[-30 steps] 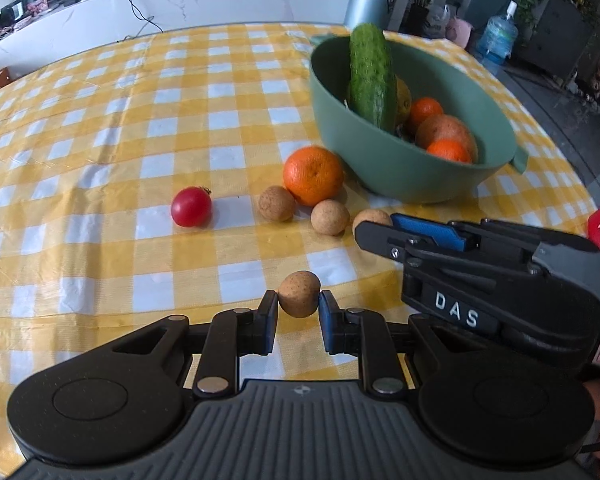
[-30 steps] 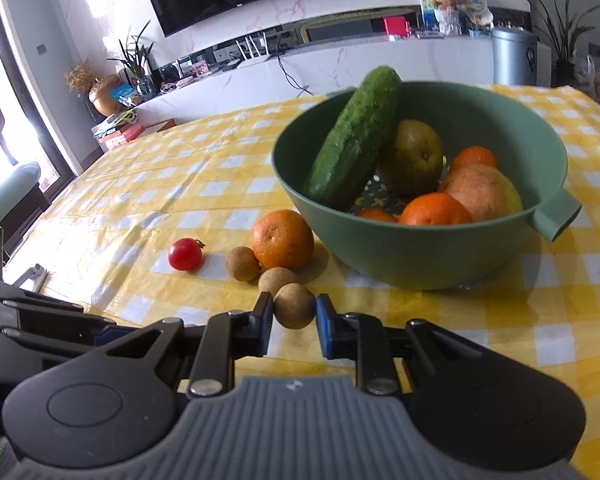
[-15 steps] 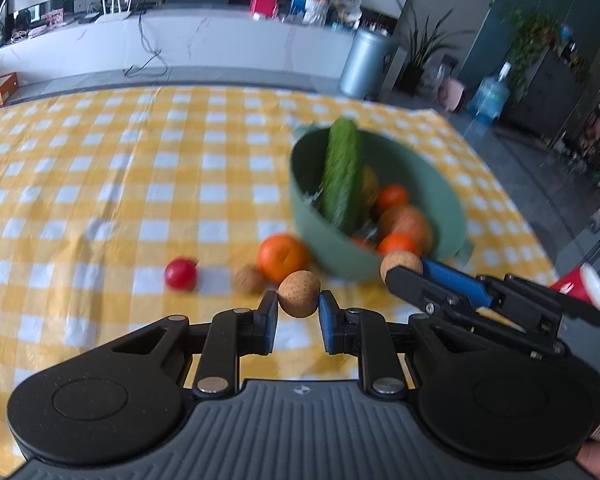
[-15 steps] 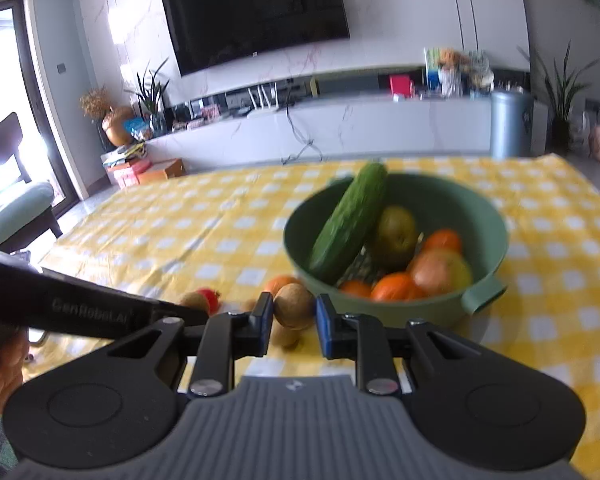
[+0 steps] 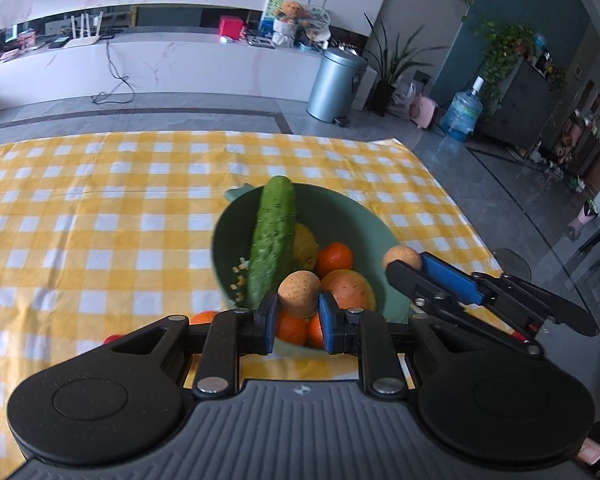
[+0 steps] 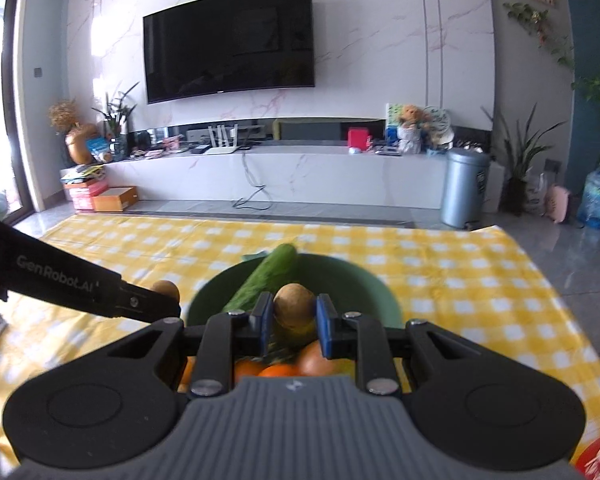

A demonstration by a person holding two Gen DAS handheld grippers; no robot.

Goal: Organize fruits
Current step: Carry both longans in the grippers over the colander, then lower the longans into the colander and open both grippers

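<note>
The left gripper (image 5: 299, 317) is pinching a small round tan longan (image 5: 299, 299), hanging over the green plastic bowl (image 5: 364, 220) on the yellow-checked worktop (image 5: 100, 208). The right gripper (image 6: 290, 321) is pinching a second small brown longan (image 6: 294, 307) above the same bowl, which is holding a long green cucumber (image 5: 271, 240) and oranges (image 5: 334, 259).

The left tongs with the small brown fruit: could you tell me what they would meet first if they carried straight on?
Probably the fruit heaped in the green bowl. The left tongs point at the oranges beside the cucumber, though depth is unclear.
</note>
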